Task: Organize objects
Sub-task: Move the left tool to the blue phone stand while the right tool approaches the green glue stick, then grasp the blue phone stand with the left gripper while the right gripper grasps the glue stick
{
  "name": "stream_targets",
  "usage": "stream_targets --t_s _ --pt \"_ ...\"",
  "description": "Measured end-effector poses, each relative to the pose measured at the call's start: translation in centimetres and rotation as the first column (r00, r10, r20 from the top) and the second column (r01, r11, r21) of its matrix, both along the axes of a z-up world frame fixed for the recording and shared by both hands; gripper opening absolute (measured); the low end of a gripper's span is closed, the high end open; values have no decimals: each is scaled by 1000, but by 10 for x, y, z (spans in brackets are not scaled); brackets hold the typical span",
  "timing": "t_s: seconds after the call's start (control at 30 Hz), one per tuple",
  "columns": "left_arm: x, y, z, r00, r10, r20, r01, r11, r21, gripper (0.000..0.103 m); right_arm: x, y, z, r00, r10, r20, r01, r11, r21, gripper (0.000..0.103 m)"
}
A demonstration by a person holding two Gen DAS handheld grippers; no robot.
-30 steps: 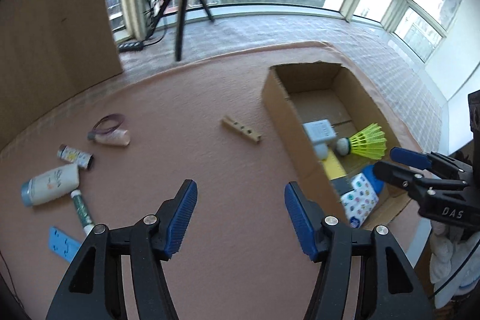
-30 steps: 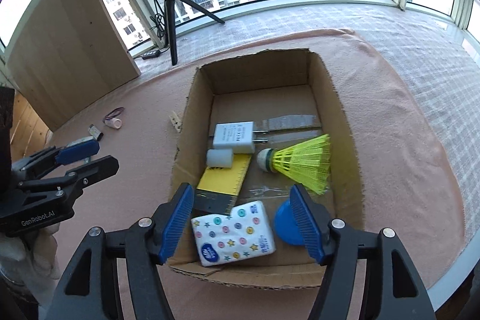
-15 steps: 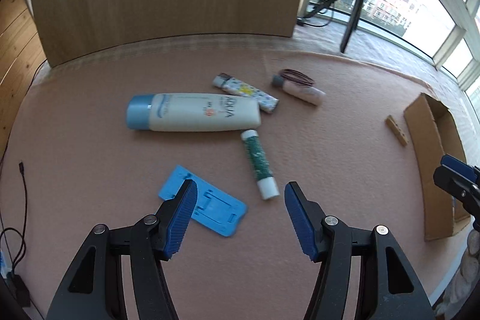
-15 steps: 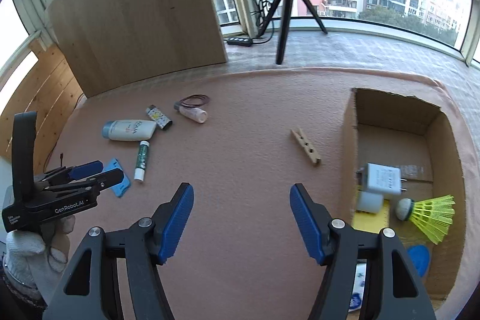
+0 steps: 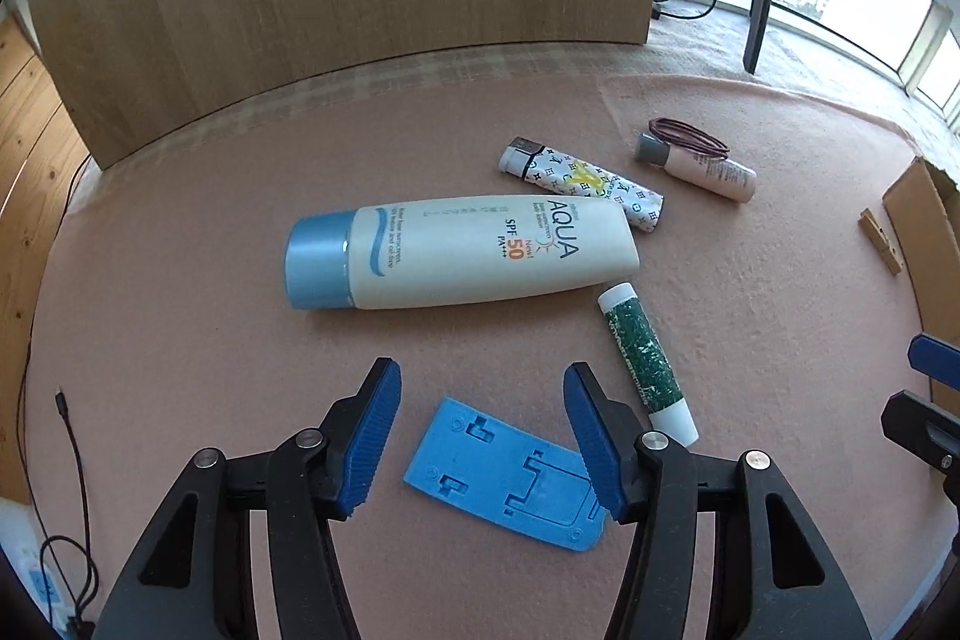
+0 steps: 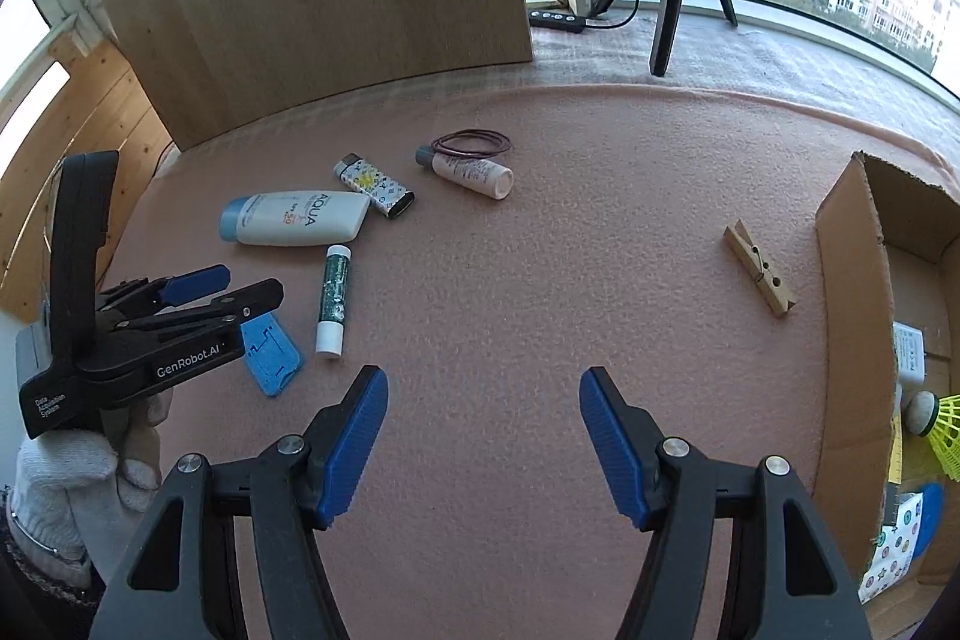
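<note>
While both grippers gape empty: one sunscreen bottle (image 5: 462,253), one clothespin (image 6: 759,268), one box (image 6: 852,316).

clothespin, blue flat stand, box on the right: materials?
Clothespin: bare light wood, matte, with a small metal spring.
Blue stand: looks like moulded plastic, matte, with recessed cut-out shapes.
Box: brown corrugated cardboard, raw torn edge at the top corner.

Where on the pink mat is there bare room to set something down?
Free: the wide stretch of pink mat between the green stick and the clothespin, ahead of the right tool. Crowded: the cluster of sunscreen tube, patterned lighter, small bottle and blue stand.
</note>
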State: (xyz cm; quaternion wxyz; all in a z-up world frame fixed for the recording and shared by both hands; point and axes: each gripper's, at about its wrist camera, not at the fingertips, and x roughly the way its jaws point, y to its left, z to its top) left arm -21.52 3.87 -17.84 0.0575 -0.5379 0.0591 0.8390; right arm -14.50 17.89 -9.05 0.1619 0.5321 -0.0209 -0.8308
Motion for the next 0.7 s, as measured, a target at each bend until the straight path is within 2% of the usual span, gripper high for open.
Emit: stream_targets --t_s 0.1,0.23,0.37,0.57,0.7 --pt "-2 8 -7 999 -40 -2 40 999 -16 60 0 -1 -1 1000 -5 -2 5 1000 9 63" --pt "9 18 -13 996 -89 -10 88 995 -41 55 1 0 -4 1000 -24 7 24 1000 4 63" --pt "27 12 -14 994 -113 0 113 993 -17 55 -1 -2 -8 999 -24 23 24 1000 4 63" --pt "46 -8 -12 997 -80 -3 80 996 49 55 -4 -23 -6 1000 25 16 -25 1000 -2 63" --pt "67 -20 14 997 -37 -67 42 996 85 55 -13 -43 -10 997 65 39 -64 998 -21 63"
